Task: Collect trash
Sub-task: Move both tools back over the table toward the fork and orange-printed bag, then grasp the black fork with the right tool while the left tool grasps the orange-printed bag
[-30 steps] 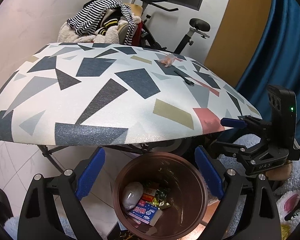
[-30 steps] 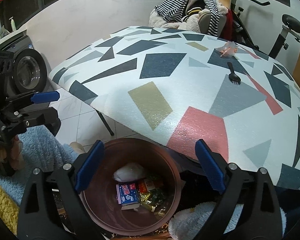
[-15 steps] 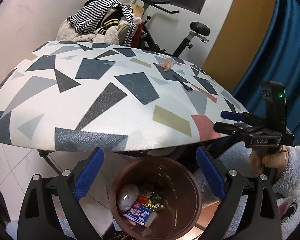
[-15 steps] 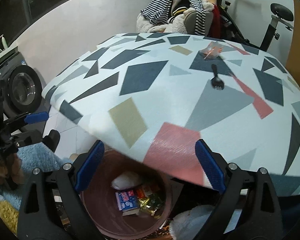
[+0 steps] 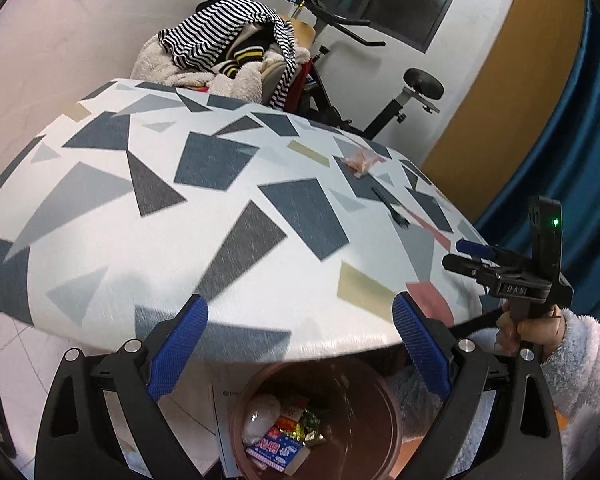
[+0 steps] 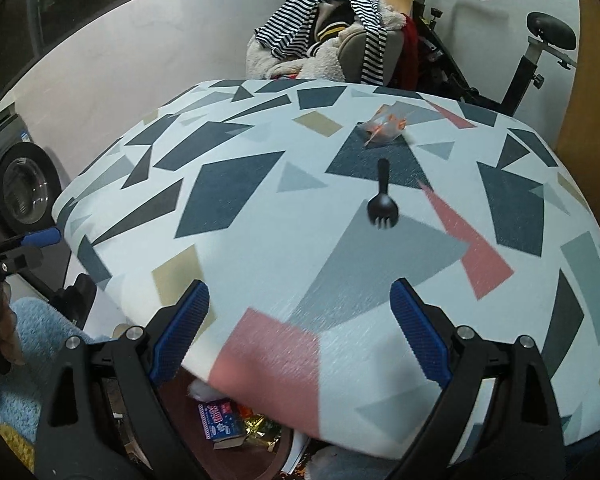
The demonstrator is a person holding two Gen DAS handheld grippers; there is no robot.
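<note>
A brown trash bin (image 5: 384,432) stands on the floor at the table's near edge, holding wrappers and a blue-and-red packet (image 5: 274,450); it also shows in the right wrist view (image 6: 260,468). A black plastic fork (image 6: 382,196) and a clear orange-tinted wrapper (image 6: 382,126) lie on the table (image 6: 260,240). They also show in the left wrist view, the fork (image 5: 392,208) and the wrapper (image 5: 362,160). My left gripper (image 5: 300,348) is open and empty above the bin. My right gripper (image 6: 300,332) is open and empty over the table's near edge.
A chair piled with striped clothes (image 5: 228,52) and an exercise bike (image 5: 400,96) stand behind the table. A washing machine (image 6: 20,192) stands at the left. Blue curtains (image 5: 580,160) hang at the right. Fluffy rugs (image 6: 32,328) lie by the bin.
Both grippers have risen from over the bin. The right one has moved forward over the table's edge, so the fork and wrapper look closer. Both stay open and empty.
</note>
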